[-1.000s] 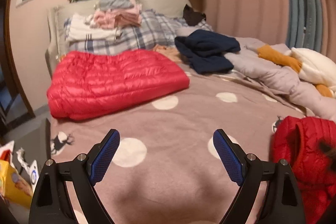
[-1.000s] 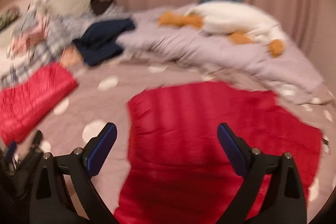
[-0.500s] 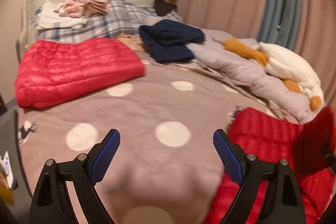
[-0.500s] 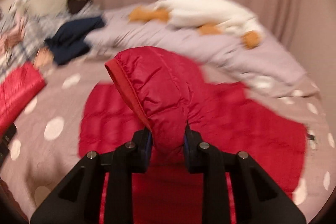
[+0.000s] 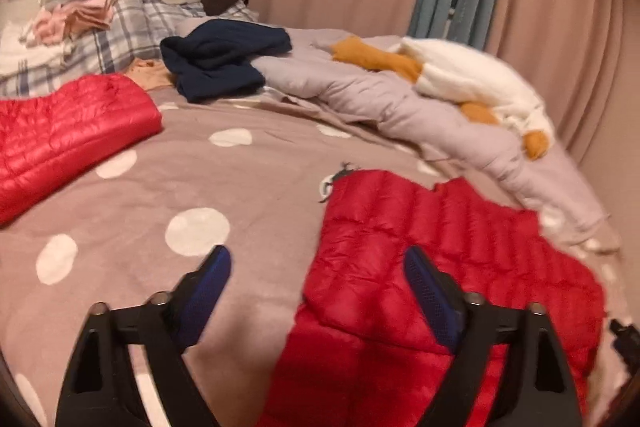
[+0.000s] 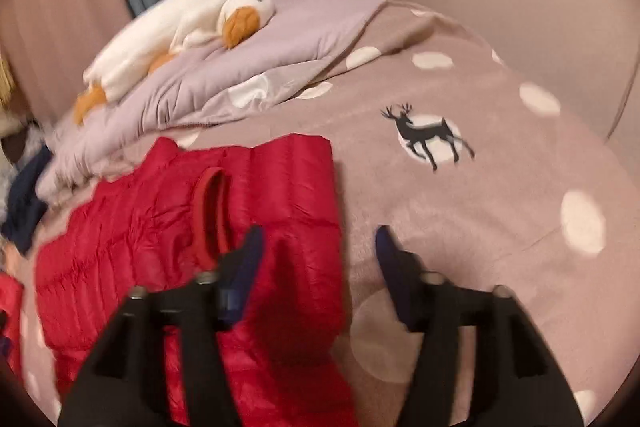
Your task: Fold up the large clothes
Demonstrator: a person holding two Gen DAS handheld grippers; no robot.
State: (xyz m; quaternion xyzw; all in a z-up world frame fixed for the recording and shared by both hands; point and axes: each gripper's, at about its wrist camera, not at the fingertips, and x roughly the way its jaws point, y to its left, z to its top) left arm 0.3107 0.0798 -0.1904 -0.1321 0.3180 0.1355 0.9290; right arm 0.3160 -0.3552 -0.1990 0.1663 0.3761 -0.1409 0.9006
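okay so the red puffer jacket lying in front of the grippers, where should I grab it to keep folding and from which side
Probably take the red puffer jacket at its thin outer edge near the red-trimmed opening, coming from the bare blanket side. It lies flat, so only an edge gives the right gripper something to pinch. Its jaws have just been opening, with nothing between them.

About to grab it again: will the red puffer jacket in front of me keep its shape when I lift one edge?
Probably not. The red puffer jacket lies creased and draped flat, so it likely sags. Its quilted, shiny shell looks light and probably slippery between the pads.
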